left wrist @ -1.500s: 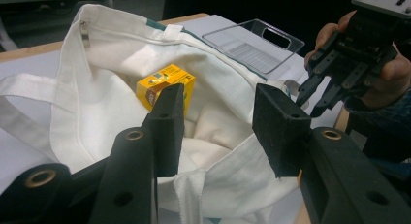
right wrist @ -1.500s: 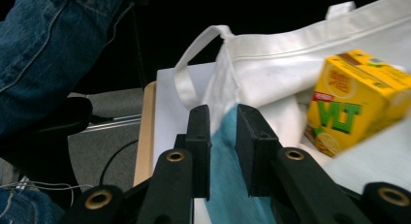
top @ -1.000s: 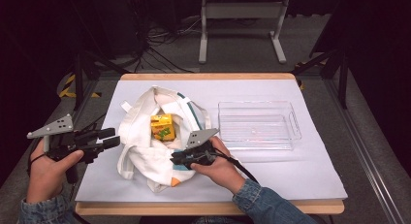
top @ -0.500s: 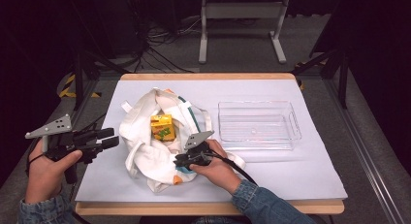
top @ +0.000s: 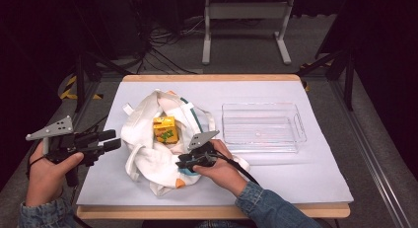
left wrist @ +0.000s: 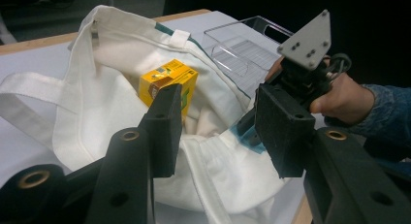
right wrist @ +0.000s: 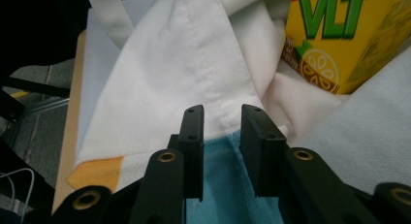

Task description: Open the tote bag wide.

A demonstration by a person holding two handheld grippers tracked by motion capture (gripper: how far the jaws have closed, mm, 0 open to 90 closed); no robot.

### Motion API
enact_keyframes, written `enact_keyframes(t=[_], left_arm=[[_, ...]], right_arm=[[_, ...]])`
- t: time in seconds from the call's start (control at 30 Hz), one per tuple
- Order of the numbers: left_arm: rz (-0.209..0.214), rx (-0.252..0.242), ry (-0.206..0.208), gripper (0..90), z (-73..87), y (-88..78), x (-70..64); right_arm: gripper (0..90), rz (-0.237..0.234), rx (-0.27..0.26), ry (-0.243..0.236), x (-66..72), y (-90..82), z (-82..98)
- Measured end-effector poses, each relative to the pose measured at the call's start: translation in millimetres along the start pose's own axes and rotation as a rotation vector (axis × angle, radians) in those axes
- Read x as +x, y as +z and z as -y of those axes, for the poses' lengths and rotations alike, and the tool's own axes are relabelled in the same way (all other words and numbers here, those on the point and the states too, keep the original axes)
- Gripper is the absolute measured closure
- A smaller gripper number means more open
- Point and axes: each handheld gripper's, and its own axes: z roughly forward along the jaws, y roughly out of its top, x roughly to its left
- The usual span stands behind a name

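Observation:
A white tote bag (top: 148, 156) lies open on the white table cover with a yellow juice box (top: 164, 129) standing in its mouth. My right gripper (top: 181, 164) is at the bag's near edge. In the right gripper view its jaws (right wrist: 222, 112) have just been opening and stand apart, with the bag's white and teal cloth (right wrist: 184, 69) between them and the juice box (right wrist: 344, 35) just beyond. My left gripper (top: 111, 140) hovers left of the bag, open with nothing in it (left wrist: 220, 112). Its view looks at the bag (left wrist: 97, 88) and the juice box (left wrist: 167, 81).
A clear plastic tray (top: 299, 129) with nothing in it sits right of the bag, and its corner also appears in the left gripper view (left wrist: 242, 44). The person's right hand (left wrist: 339, 95) is on the bag's far side there. A metal stand (top: 246, 11) is on the floor beyond the table.

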Motion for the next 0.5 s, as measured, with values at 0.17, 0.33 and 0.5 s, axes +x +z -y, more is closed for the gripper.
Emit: enact_keyframes(t=[0.17,0.33,0.5], left_arm=[[-0.003,-0.003,-0.001,53.1,0.4,-0.6,0.6],[-0.011,-0.005,-0.014,52.9,3.0,-4.8,-1.2],[-0.027,-0.008,-0.011,52.9,5.8,-10.0,-1.8]], right_arm=[[70.2,-0.001,-0.056,-0.01,-0.4,-17.1,-17.7],[70.9,0.015,-0.101,-0.003,-11.2,-29.7,-37.2],[73.5,0.051,-0.123,0.009,-23.3,-32.1,-51.5]])
